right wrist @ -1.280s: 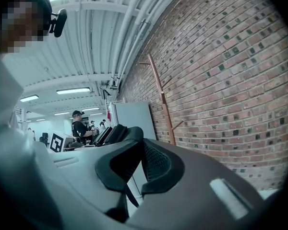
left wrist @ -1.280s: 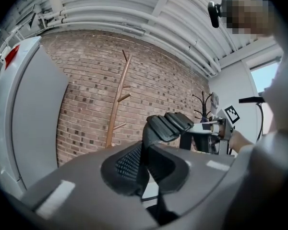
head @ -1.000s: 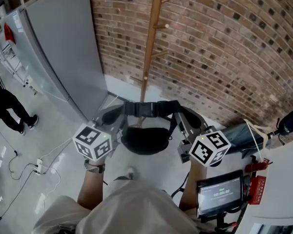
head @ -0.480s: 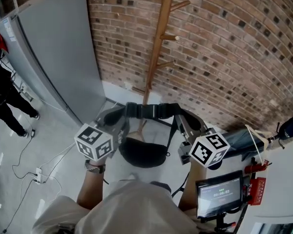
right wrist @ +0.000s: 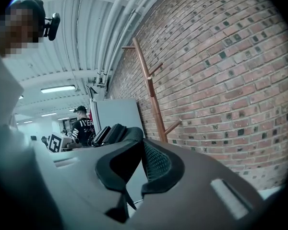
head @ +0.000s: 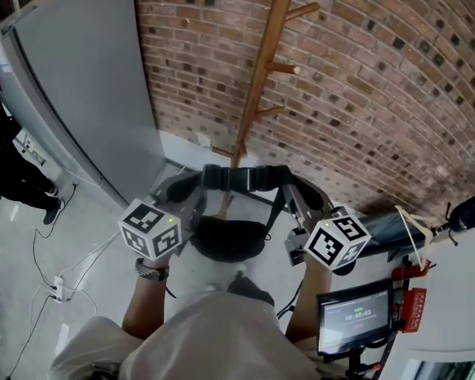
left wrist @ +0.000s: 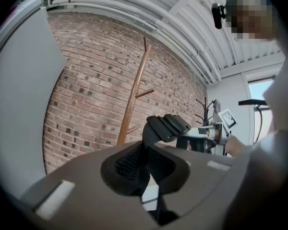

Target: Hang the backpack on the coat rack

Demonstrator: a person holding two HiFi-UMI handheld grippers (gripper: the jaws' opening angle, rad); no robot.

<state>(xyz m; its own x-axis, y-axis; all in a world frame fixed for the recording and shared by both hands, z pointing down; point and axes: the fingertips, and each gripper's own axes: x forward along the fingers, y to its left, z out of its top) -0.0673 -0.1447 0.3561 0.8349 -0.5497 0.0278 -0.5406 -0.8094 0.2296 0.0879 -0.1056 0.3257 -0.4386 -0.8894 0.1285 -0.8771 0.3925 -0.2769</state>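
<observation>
While both grippers point roughly level toward the wooden coat rack (head: 261, 77), the black backpack (head: 228, 240) hangs between them on the near side of the rack's foot, below its pegs and on none of them. The left gripper (head: 191, 202) has its jaws pinched tight on one padded shoulder strap (left wrist: 165, 127). The right gripper (head: 298, 206) has its jaws pinched on the other strap (right wrist: 116, 133). Behind the rack is a brick wall (head: 380, 70). A grey panel (head: 87, 77) stands to the rack's left, and a bystander in black (head: 12, 180) is farther left.
</observation>
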